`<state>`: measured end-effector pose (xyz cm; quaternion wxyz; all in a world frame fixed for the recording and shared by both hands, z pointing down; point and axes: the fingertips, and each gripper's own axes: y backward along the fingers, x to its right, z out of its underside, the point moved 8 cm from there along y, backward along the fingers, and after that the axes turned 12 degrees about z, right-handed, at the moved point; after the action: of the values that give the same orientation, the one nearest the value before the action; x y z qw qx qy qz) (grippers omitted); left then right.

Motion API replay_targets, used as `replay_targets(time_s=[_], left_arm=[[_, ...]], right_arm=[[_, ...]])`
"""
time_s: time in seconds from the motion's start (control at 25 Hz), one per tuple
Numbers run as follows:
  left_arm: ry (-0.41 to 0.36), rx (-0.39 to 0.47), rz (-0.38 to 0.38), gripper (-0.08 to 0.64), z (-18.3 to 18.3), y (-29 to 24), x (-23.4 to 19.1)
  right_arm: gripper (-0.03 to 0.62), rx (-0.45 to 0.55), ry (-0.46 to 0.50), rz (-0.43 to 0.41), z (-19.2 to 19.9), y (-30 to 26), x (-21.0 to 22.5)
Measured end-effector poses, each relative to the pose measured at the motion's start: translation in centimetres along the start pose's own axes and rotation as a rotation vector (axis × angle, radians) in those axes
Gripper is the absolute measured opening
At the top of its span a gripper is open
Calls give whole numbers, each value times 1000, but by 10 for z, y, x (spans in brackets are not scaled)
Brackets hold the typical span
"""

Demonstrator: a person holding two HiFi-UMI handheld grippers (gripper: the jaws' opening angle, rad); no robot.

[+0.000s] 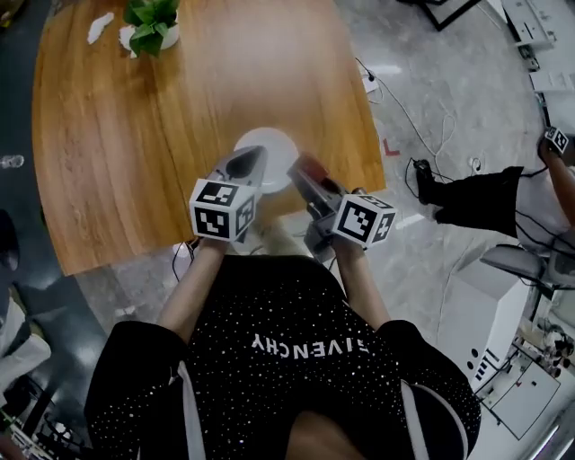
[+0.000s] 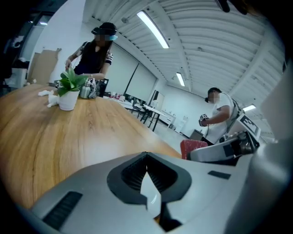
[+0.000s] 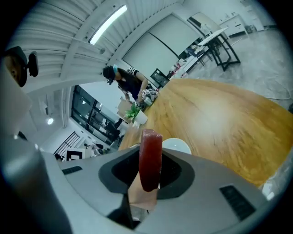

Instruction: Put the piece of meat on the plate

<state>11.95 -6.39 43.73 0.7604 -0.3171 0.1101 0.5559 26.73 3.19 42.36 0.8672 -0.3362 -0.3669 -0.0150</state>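
Right gripper [image 3: 150, 161] is clamped on the meat [image 3: 150, 157]. The red slab stands upright between the jaws, its top poking out past the tips. From the head view, the meat is held just at the right rim of the plate [image 1: 274, 144], not on it yet. The white plate sits near the table's [image 1: 162, 135] near edge, and the right gripper view shows its rim just beyond the jaws.

Left gripper [image 2: 146, 157] has its jaws together at the tips, with nothing between them. From above, it hangs over the plate's near-left part, side by side with the right gripper and close to it. Both point away from the person, tilted down toward the table.

At the far left corner stands a plant [image 1: 151, 22] in a white pot, with a crumpled white scrap [image 1: 99, 27] beside it. A person in a cap [image 2: 94, 52] stands at that far end, and another person in white [image 2: 217, 114] is on the floor off to the right.
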Motion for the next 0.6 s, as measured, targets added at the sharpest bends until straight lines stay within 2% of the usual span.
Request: replay_targets(time_s=[0.16,0.28,0.44,0.6], left_arm=[[40,54,-115,9,6,2,5],[3,42,-179,9,8,7,11],[-90,-15,-204,9,16,11,12],[-103,-10,-216,9,21,16,1]], right_arm=[[95,-117,48,-65,-9,-6,17],[95,-199,104,-96,-14,-13,24],[95,-310,216,-86,-16,-33,31],[95,-426,236,-93,-13,-63,29]])
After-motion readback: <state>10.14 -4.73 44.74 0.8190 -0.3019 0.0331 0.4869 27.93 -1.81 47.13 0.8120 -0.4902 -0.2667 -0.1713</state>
